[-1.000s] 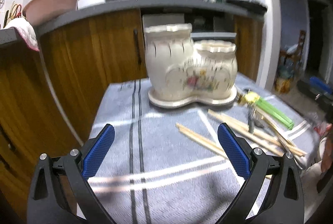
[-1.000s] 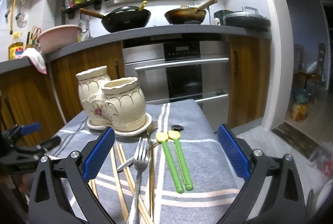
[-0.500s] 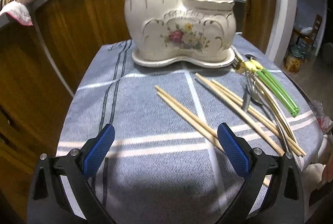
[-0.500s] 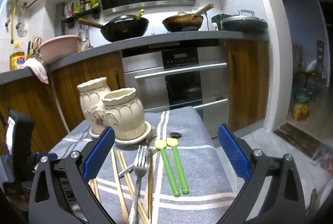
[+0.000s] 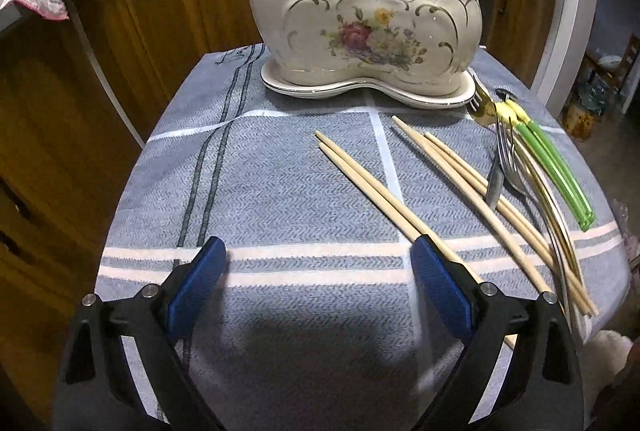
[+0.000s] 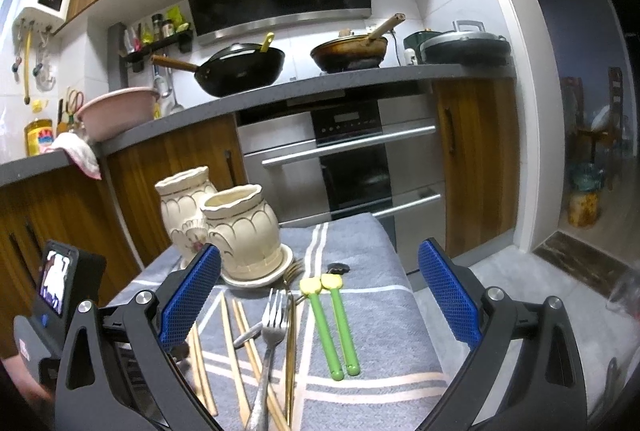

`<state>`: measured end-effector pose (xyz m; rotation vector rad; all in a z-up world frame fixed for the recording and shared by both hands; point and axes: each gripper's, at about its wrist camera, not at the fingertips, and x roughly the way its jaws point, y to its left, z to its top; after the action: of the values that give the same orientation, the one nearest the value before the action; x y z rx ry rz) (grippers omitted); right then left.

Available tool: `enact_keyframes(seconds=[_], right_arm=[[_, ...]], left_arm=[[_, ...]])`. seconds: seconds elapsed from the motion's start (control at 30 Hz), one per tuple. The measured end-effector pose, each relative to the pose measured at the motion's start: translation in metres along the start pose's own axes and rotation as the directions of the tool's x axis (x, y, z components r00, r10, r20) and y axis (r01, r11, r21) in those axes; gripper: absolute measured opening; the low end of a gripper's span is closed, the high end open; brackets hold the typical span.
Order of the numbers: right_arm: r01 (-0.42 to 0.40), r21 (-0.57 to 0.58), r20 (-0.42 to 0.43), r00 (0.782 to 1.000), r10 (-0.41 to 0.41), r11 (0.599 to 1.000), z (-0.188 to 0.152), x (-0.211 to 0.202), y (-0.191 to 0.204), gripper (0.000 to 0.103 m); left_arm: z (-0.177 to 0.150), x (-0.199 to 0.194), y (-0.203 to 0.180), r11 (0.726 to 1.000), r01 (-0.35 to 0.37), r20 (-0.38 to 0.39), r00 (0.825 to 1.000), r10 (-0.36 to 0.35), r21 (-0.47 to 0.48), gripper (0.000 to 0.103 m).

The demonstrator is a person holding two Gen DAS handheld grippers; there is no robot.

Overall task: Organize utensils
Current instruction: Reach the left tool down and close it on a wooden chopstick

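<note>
A cream ceramic two-pot utensil holder (image 5: 360,27) with a flower print stands at the far side of a grey-blue striped cloth (image 5: 280,183); it also shows in the right wrist view (image 6: 236,231). Wooden chopsticks (image 5: 376,187) lie loose on the cloth, with forks (image 5: 506,159) and a pair of green chopsticks (image 5: 556,167) to their right. My left gripper (image 5: 320,271) is open, low over the cloth, its right finger (image 5: 440,279) over the near chopstick pair. My right gripper (image 6: 320,295) is open and empty above the forks (image 6: 272,327) and green chopsticks (image 6: 332,327).
Wooden cabinets (image 5: 132,15) and a grey counter stand behind the table. An oven (image 6: 352,159), pans (image 6: 240,67) and a pink basin (image 6: 116,107) are at the back. The other handheld unit (image 6: 56,287) shows at the left of the right wrist view.
My left gripper has dropped down and moved closer to the cloth and the chopsticks, and the holder now looms larger. My right gripper has risen slightly and stayed open.
</note>
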<state>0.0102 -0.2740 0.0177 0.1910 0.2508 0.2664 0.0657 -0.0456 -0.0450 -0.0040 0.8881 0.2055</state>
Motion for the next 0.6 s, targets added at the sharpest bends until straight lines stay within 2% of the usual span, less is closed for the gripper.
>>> enact_keyframes(seconds=[0.13, 0.6], right_arm=[[0.001, 0.005, -0.002, 1.000, -0.001, 1.000, 0.000, 0.000, -0.002, 0.098], [0.001, 0.008, -0.005, 1.000, -0.001, 1.000, -0.001, -0.001, -0.003, 0.098]], left_arm=[[0.001, -0.004, 0.001, 1.000, 0.021, 0.015, 1.000, -0.021, -0.015, 0.093], [0.008, 0.001, -0.010, 1.000, -0.005, -0.002, 1.000, 0.005, -0.006, 0.094]])
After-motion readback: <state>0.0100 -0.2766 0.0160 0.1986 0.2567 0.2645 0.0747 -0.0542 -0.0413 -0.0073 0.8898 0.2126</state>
